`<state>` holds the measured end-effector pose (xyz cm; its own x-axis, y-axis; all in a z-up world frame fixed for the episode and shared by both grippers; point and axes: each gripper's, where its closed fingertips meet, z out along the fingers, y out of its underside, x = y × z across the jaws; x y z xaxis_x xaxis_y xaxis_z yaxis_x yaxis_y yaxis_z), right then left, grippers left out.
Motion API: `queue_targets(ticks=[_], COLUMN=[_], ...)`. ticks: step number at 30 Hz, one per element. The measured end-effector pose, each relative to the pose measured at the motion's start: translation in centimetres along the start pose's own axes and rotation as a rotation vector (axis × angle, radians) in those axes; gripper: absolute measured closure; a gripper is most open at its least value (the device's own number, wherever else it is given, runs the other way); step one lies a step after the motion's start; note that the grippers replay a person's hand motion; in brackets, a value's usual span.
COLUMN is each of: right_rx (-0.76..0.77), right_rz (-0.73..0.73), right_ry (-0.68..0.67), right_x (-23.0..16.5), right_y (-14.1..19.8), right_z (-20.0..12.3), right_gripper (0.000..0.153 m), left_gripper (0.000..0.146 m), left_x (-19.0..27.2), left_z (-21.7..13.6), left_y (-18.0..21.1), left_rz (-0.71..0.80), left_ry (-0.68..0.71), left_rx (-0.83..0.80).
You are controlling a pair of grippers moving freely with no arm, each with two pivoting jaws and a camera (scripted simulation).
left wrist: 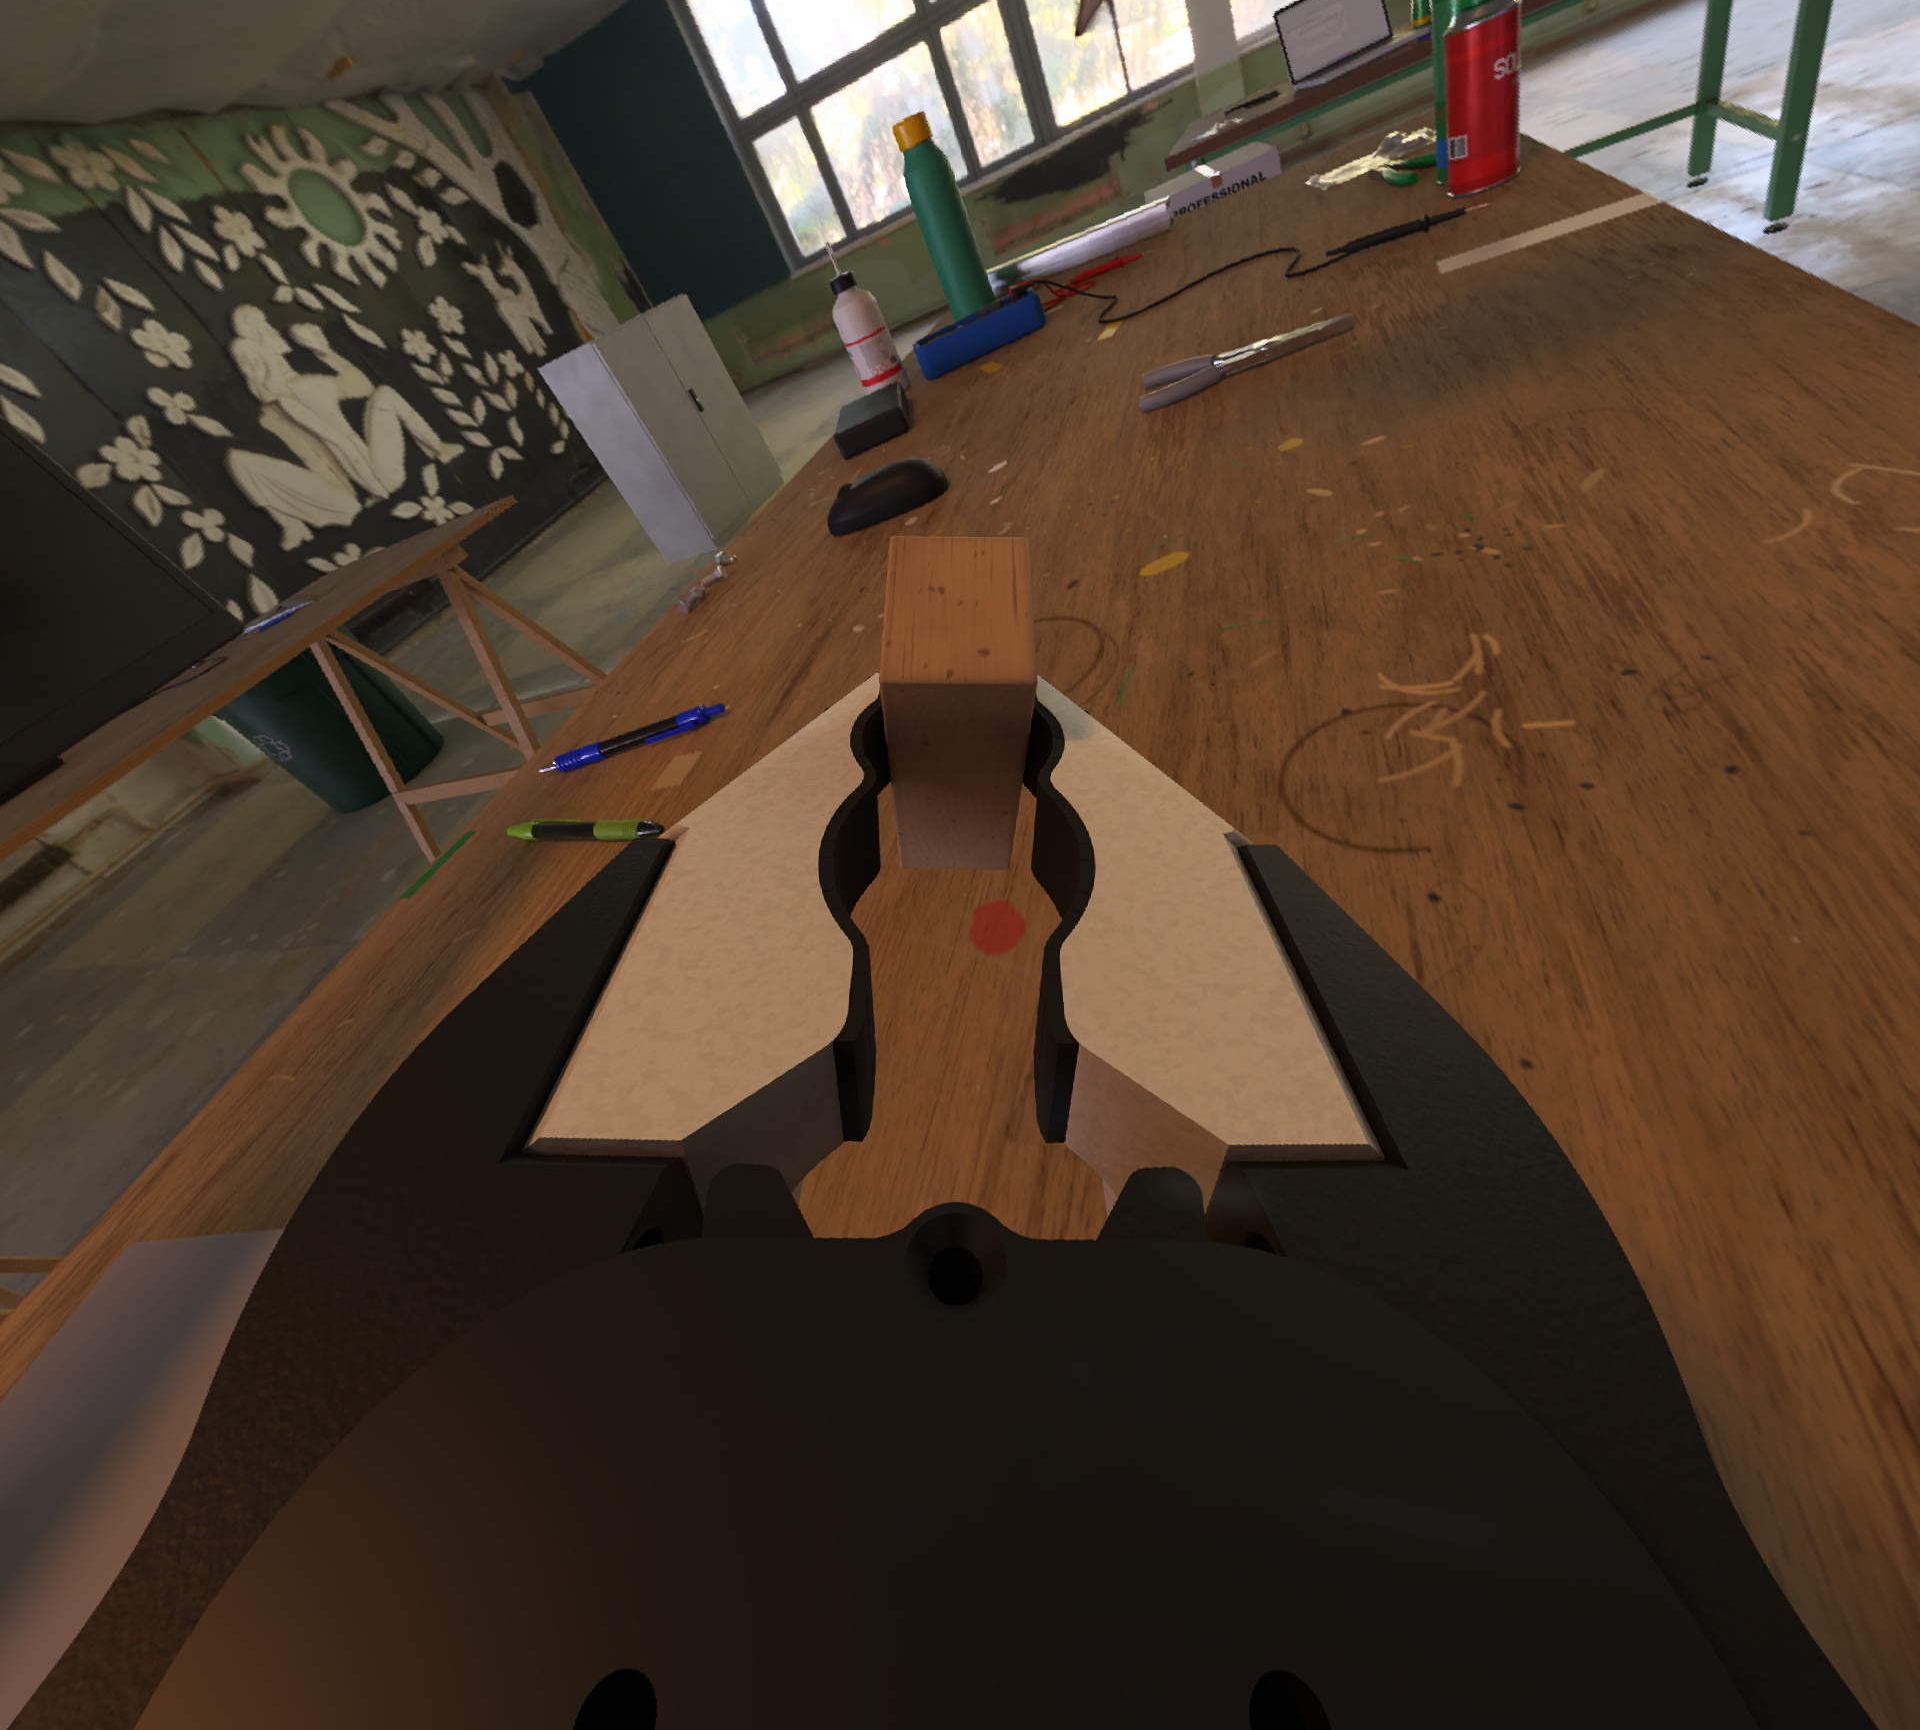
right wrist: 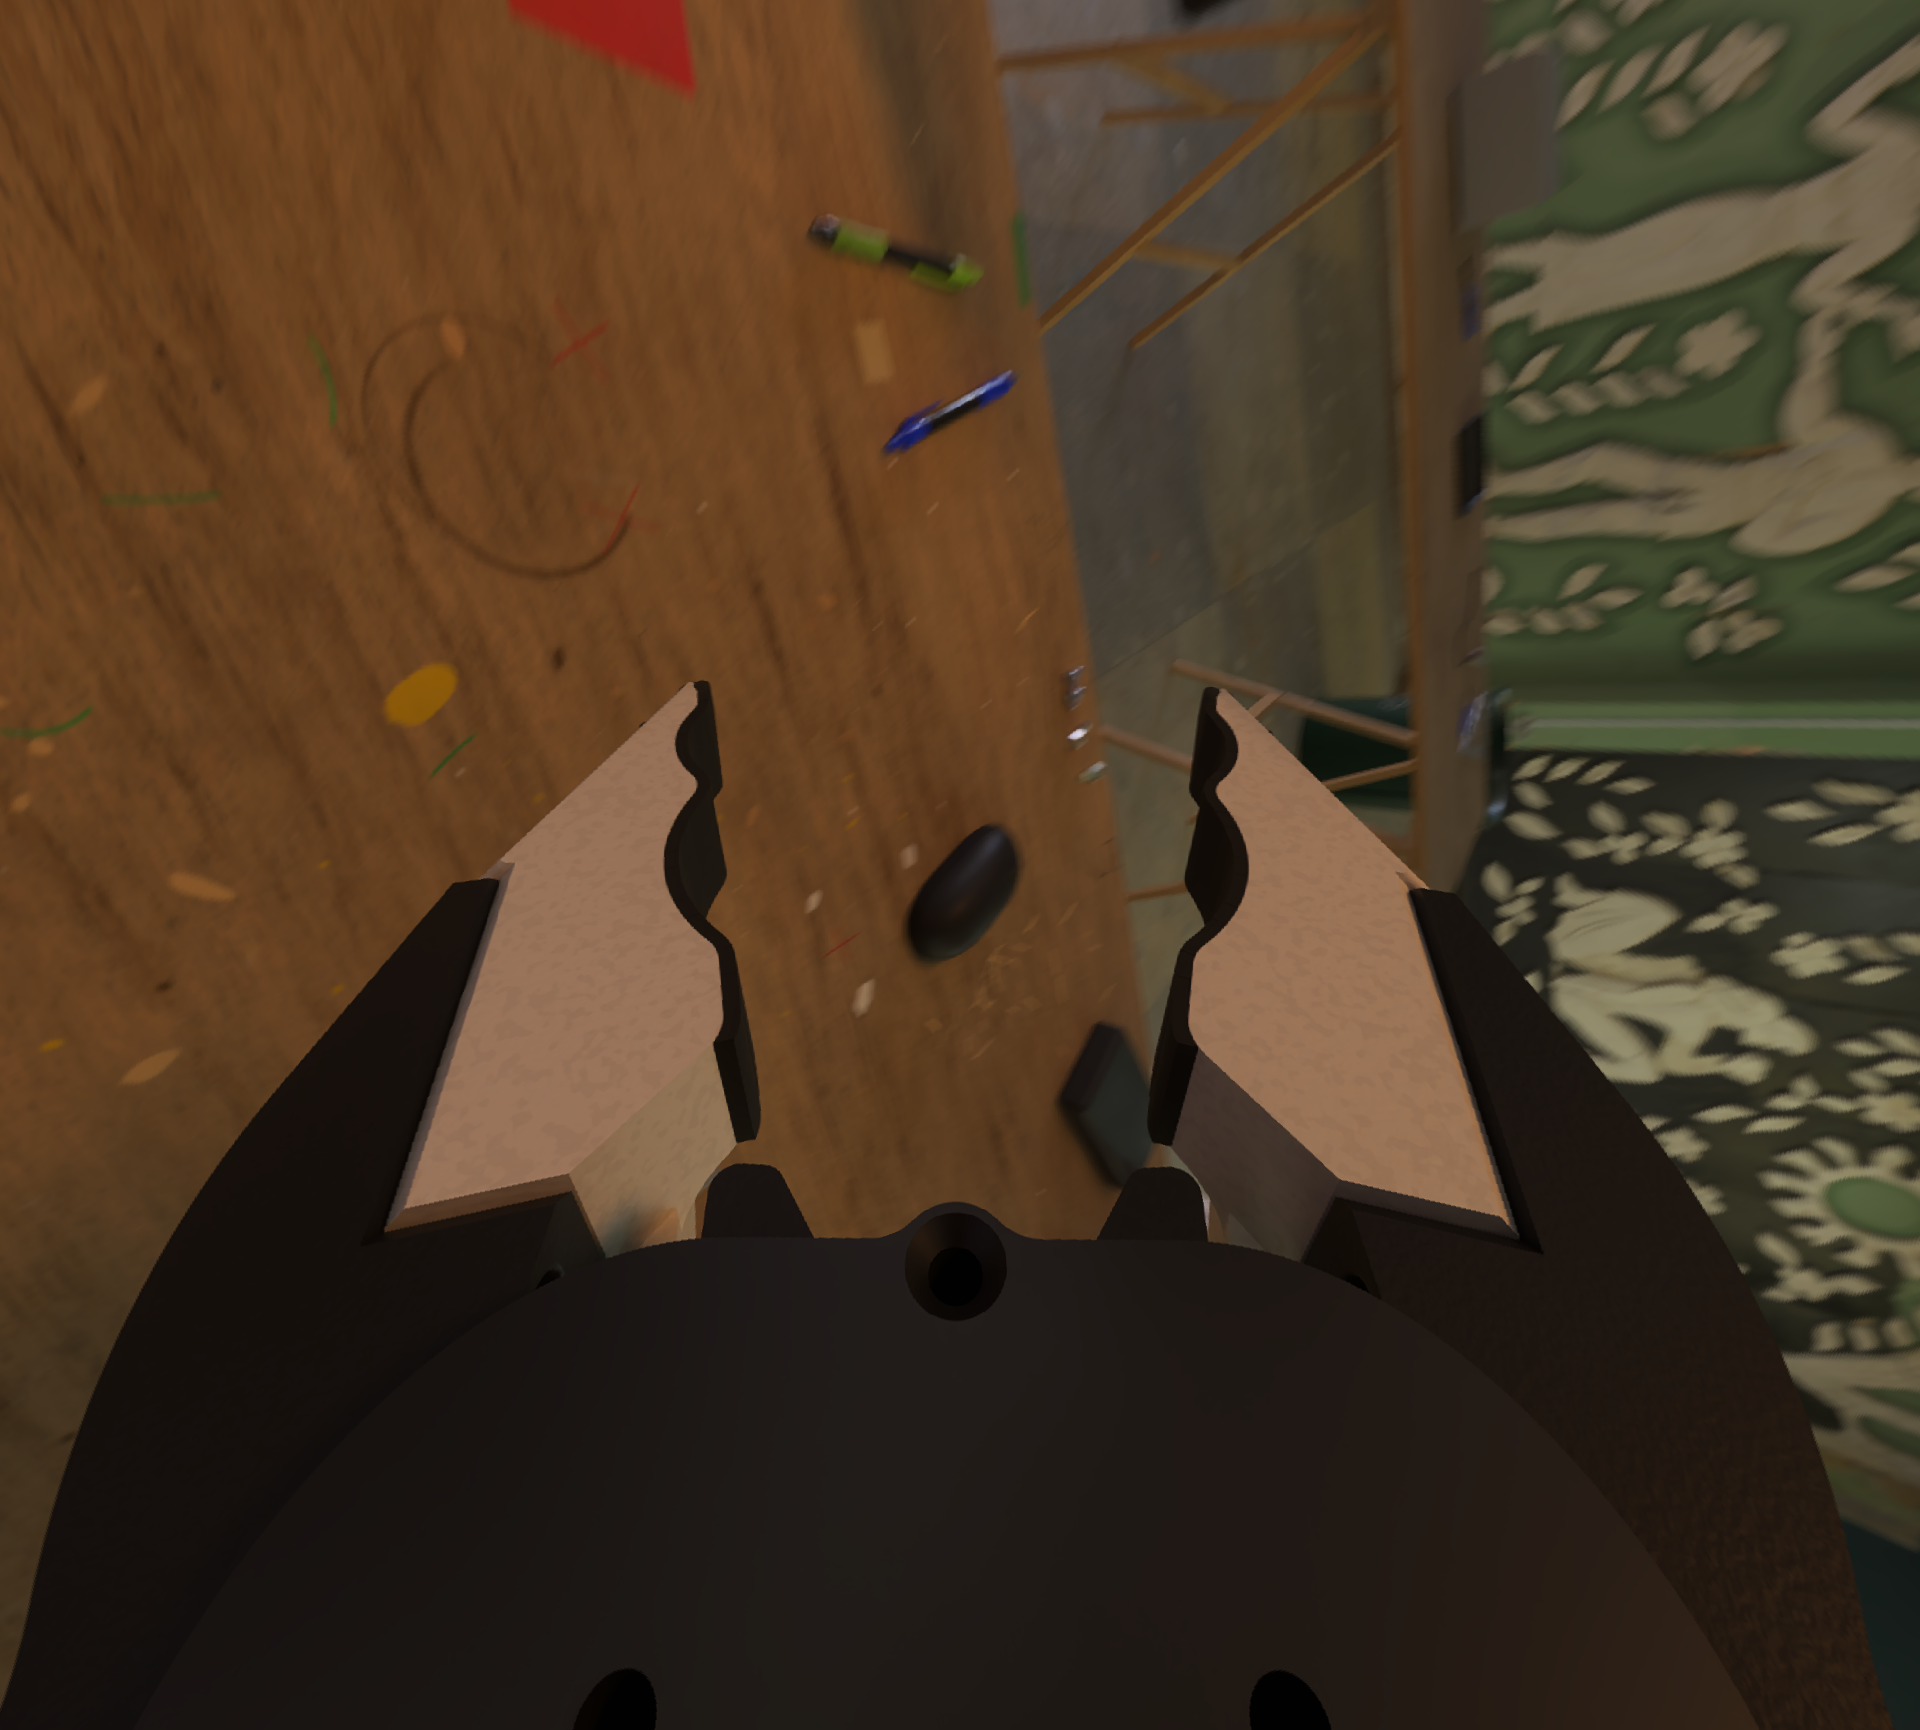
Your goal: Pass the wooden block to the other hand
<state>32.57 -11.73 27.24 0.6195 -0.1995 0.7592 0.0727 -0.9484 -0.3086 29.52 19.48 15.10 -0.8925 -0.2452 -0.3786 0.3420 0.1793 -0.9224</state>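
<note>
Your left gripper [left wrist: 956,724] is clamped on the wooden block [left wrist: 957,693]: both fingers press its sides at the centre of the left wrist view, and the block sticks out past the fingertips, standing upright in the frame. Below the block, between the fingers, you can see the table [left wrist: 1455,849] with a red spot [left wrist: 997,928] on it.

Your right gripper [right wrist: 951,714] is spread wide with nothing between its fingers; in the right wrist view it looks down at the table [right wrist: 260,537] and its right-hand edge. The block does not appear in that view.

In the left wrist view, a blue pen [left wrist: 634,738] and a green pen [left wrist: 585,830] lie at middle left near the table edge. A black mouse [left wrist: 885,494] sits just above the block in the frame, with a small black box [left wrist: 871,421] above it. Farther up you have a white bottle [left wrist: 864,330], a green bottle [left wrist: 940,217], grey pliers [left wrist: 1242,361] and a red spray can [left wrist: 1475,33] at upper right.

The right wrist view shows the same green pen [right wrist: 899,255], blue pen [right wrist: 948,411] and mouse [right wrist: 961,891], right of centre, all blurred.
</note>
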Motion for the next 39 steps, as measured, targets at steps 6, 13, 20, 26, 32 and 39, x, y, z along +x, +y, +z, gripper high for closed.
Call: queue_targets(ticks=[6,13,20,26,32,39], right_rx=[-0.135,-0.071,0.498,0.648,0.651,0.627], right_rz=[0.265,0.814,1.010,0.806,0.688,0.643], right_ry=[-0.265,-0.512,-0.558,-0.915,-0.947,-0.940], right_x=[-9.6,-11.8,-5.8,-12.6,-14.9,-15.1], right_y=[6.7,6.2,-5.9,-17.9,-20.5,-20.3], right_z=[7.5,9.7,5.1,4.3,5.1,5.5], right_gripper=[0.040,0.017,0.009,0.018,0.050,0.083], left_gripper=[0.123,0.123,0.123,0.123,0.123,0.123], left_x=[0.0,0.3,-0.1,2.3,3.0,3.3], left_z=[2.0,4.6,5.9,8.0,9.1,9.4], left_y=[-1.4,-3.0,-5.3,-7.7,-7.7,-7.5], left_rz=[0.052,0.224,0.540,0.762,0.791,0.783], left_ry=[-0.057,-0.141,-0.317,-0.294,-0.278,-0.270], left_rx=[0.032,0.027,0.074,0.135,0.107,0.122])
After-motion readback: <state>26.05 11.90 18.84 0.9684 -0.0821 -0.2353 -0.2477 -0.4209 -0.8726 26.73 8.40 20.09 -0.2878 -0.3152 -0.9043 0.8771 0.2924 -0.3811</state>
